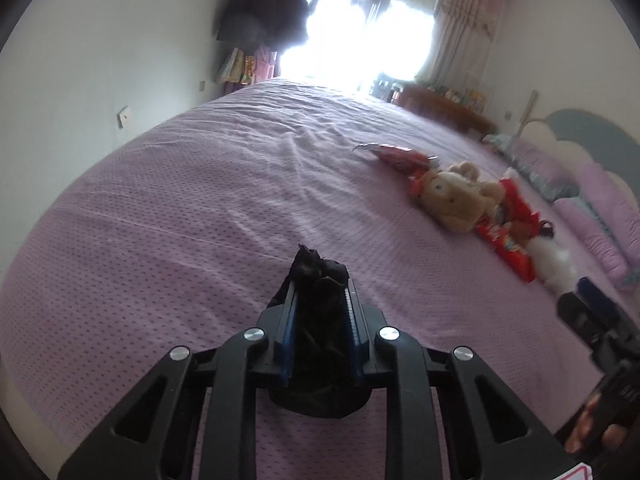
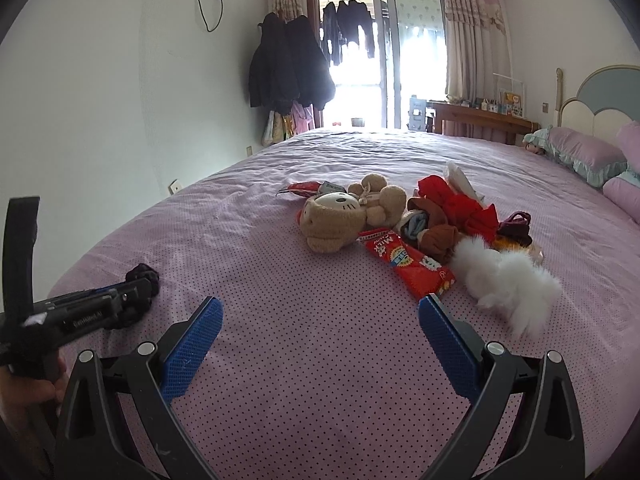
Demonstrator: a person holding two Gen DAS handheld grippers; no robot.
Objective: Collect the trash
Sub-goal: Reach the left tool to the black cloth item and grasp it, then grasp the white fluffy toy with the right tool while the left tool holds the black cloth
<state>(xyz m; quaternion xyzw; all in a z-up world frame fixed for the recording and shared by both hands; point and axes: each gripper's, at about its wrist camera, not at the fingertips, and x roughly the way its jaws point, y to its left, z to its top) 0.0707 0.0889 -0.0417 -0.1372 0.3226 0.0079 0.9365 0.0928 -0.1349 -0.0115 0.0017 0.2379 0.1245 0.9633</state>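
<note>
on the pink bedspread (image 1: 200, 208) — left gripper (image 1: 320, 280) clamps black bag (image 1: 320, 272); right gripper (image 2: 320, 312) spread wide, empty.

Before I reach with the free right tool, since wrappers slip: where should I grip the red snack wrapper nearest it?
Take the red snack wrapper by its near, lower end, coming in from the front with the open right hand-held gripper. It lies flat and long, that end juts clear, while the far end meets the plush bear and the white fluffy toy crowds its right side.

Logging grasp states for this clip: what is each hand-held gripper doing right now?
Left hand-held gripper: closed on a crumpled black bag.
Right hand-held gripper: open, holding nothing.
</note>
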